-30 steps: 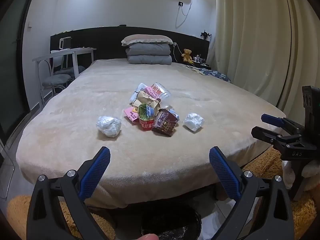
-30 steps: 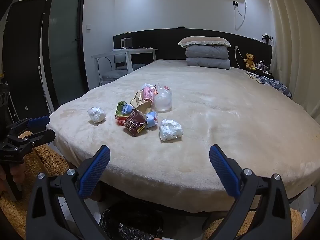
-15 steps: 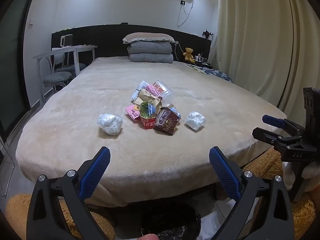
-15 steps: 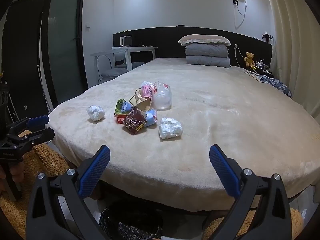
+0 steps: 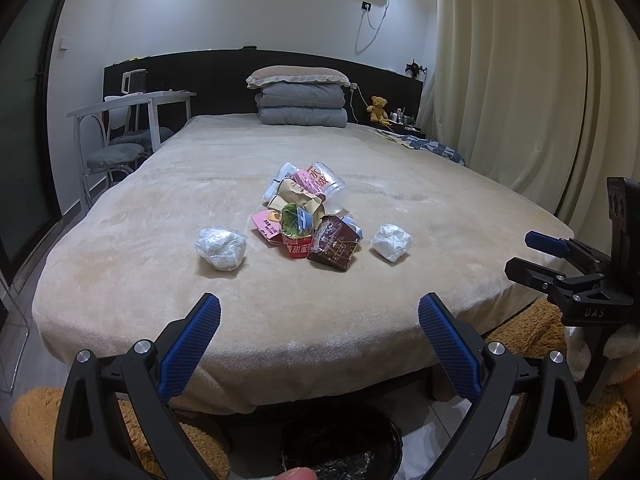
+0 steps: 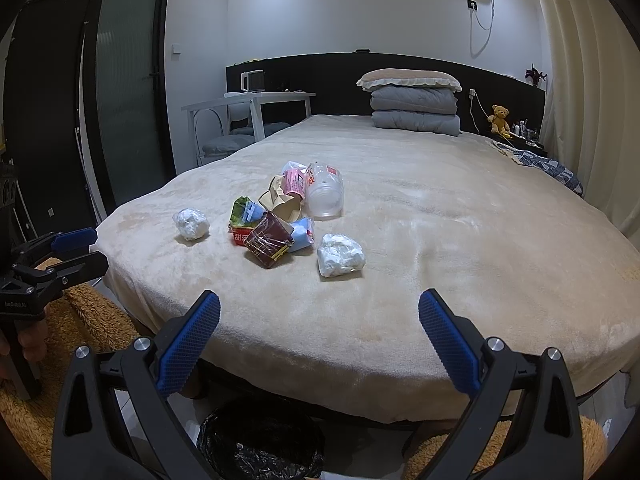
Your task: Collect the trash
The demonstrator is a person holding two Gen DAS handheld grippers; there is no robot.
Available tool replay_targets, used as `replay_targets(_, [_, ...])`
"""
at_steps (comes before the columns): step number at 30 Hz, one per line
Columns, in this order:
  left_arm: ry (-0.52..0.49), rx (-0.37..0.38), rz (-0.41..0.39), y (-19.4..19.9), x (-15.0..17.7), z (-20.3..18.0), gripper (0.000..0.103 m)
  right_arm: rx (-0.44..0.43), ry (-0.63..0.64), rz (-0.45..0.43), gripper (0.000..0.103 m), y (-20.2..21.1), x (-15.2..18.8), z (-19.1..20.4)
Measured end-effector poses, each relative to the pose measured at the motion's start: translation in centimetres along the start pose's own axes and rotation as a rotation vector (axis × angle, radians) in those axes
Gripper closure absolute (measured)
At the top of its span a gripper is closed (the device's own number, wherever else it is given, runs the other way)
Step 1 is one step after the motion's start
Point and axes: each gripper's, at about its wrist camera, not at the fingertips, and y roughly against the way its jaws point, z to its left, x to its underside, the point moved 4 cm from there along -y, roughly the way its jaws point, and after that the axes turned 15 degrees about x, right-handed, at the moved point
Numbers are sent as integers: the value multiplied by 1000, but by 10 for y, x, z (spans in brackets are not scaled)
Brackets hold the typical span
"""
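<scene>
A pile of trash lies mid-bed: wrappers, a brown packet, a clear plastic cup. A crumpled white wad lies to its left and another to its right. In the right wrist view the pile and the wads show too. My left gripper is open and empty at the bed's near edge. My right gripper is open and empty, also short of the bed. A black-lined bin stands on the floor below.
The beige bed has folded grey bedding and a pillow at its head. A white desk with chairs stands left. Curtains hang right. Shaggy rugs lie on the floor.
Both grippers have risen slightly and edged toward the bed; the trash pile looks a little closer. Both jaws stay open.
</scene>
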Motion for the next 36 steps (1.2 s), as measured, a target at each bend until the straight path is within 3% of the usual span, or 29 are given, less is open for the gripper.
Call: replay_targets(36, [-1,1,0,0,0,1,7,5,6,3,4,-1,3,0])
